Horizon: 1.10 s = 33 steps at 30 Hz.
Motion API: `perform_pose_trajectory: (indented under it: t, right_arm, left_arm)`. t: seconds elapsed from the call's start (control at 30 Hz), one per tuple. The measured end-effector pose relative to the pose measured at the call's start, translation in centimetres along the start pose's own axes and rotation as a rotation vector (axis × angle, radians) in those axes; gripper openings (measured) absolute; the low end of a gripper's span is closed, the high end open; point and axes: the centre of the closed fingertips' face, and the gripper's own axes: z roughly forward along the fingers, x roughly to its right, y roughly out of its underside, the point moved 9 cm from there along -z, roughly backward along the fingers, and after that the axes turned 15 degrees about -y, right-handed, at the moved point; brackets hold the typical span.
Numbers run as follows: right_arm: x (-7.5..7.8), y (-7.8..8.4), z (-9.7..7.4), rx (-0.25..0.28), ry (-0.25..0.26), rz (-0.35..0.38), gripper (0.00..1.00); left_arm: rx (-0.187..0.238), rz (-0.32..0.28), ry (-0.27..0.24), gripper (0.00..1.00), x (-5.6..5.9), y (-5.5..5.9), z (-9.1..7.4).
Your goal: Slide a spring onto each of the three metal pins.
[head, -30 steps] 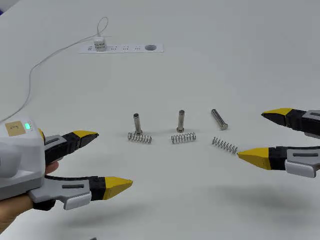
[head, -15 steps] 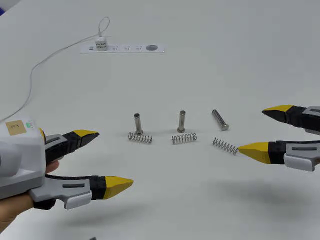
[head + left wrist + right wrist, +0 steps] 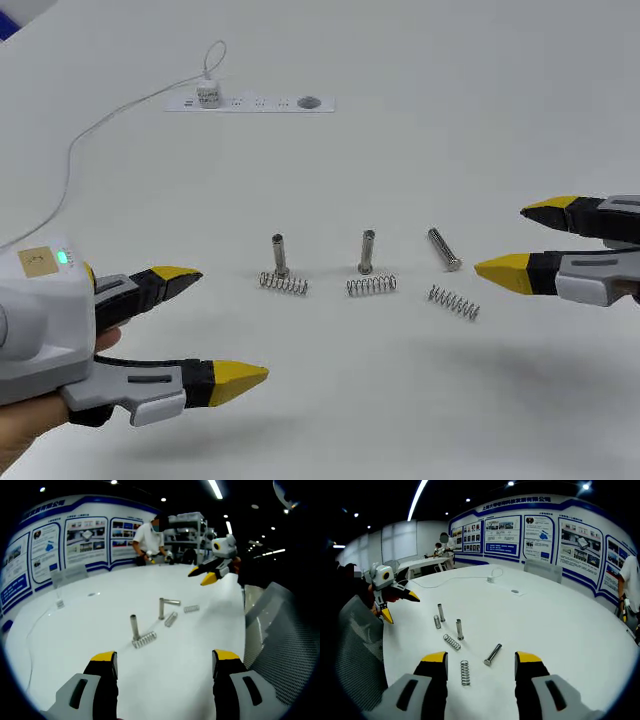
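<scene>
Three metal pins sit mid-table: the left pin (image 3: 278, 254) and middle pin (image 3: 367, 251) stand upright, the right pin (image 3: 444, 249) lies on its side. A spring lies in front of each: left spring (image 3: 283, 284), middle spring (image 3: 371, 286), right spring (image 3: 454, 302). My left gripper (image 3: 232, 325) hovers open at the lower left, well short of the pins. To the right of the lying pin, my right gripper (image 3: 512, 240) is open and above the table. The right gripper view shows the lying pin (image 3: 492, 654) and nearest spring (image 3: 464, 672) between its open jaws.
A white power strip (image 3: 252, 102) with a plug and white cable (image 3: 70, 160) lies at the far side of the white table (image 3: 420, 400). A person stands at another table (image 3: 147, 537) in the background.
The right gripper has risen and its jaws have narrowed somewhat, moving away from the right spring. The left gripper has barely moved. The head camera has shifted slightly.
</scene>
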Motion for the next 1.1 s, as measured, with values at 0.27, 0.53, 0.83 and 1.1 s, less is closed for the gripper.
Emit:
perform_pose_trajectory:
  t: [0.27, 0.53, 0.83, 1.1]
  right_arm:
    - [1.6, -1.0, 1.8, -0.071, 0.006, -0.003, 0.47]
    - [3.2, -1.3, 4.0, -0.201, 0.028, 0.022, 0.36]
    - [4.3, -1.4, 6.7, -0.282, 0.057, 0.099, 0.28]
    - [5.2, -1.1, 8.6, -0.332, 0.095, 0.190, 0.22]
  left_arm:
    - [-0.003, -0.001, 0.002, 0.79, 0.0, 0.1, 0.0]
    - [-0.001, -0.006, 0.002, 0.78, 0.0, 0.1, 0.0]
    - [0.001, -0.007, 0.005, 0.78, 0.1, 0.2, 0.1]
    - [0.002, -0.002, 0.014, 0.78, 0.3, 0.1, 0.1]
